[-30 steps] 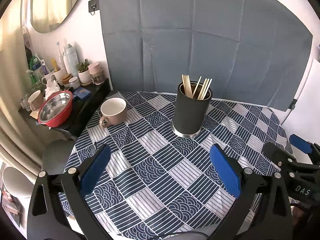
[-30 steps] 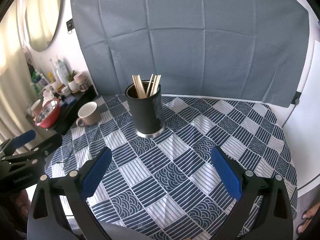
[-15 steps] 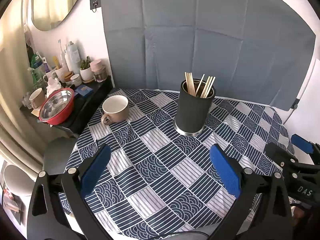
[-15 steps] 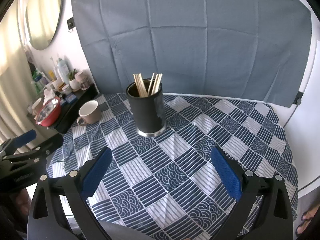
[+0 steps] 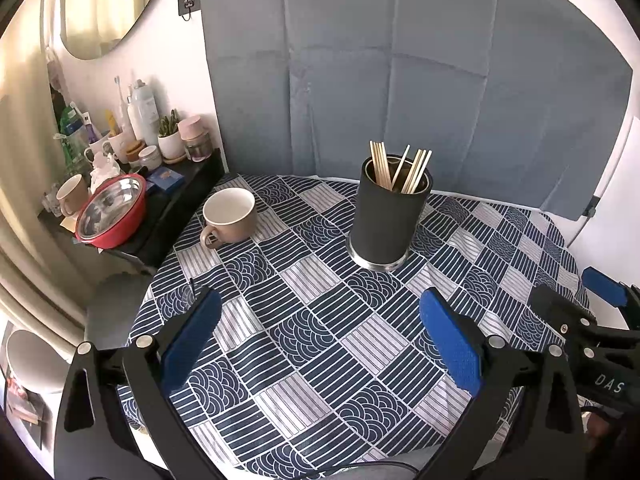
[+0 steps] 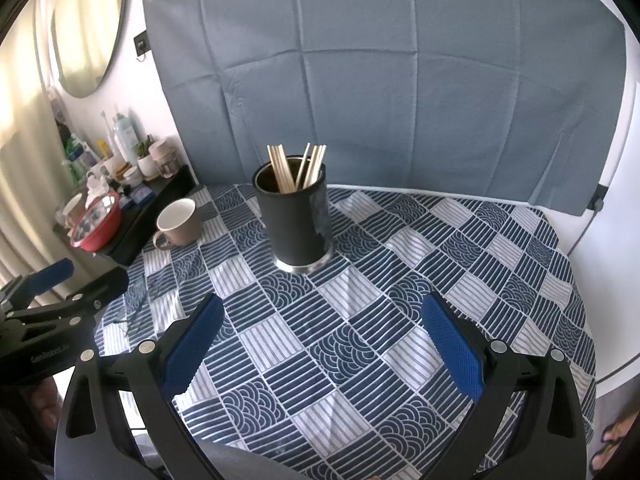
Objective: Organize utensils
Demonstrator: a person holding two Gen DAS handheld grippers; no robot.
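Mug (image 5: 229, 218) left of chopstick holder (image 5: 390, 216) — both grippers' jaws wide, empty.

The near half of the round table (image 6: 500, 280), from its front edge up to the middle, is bare patterned cloth, so a gripper could sweep across it freely. The right side out to the right edge is equally open. A tall black utensil holder (image 6: 295, 216) stands upright toward the back edge, left of centre, with chopsticks (image 6: 296, 166) fanning above its rim and blocking a straight drop in. A beige mug (image 6: 178, 222) sits near the left edge, well apart from the holder, leaving a passable gap between. A grey backdrop cloth (image 6: 380, 80) closes off the back edge; a cluttered black shelf (image 5: 168, 204) hems the left edge.
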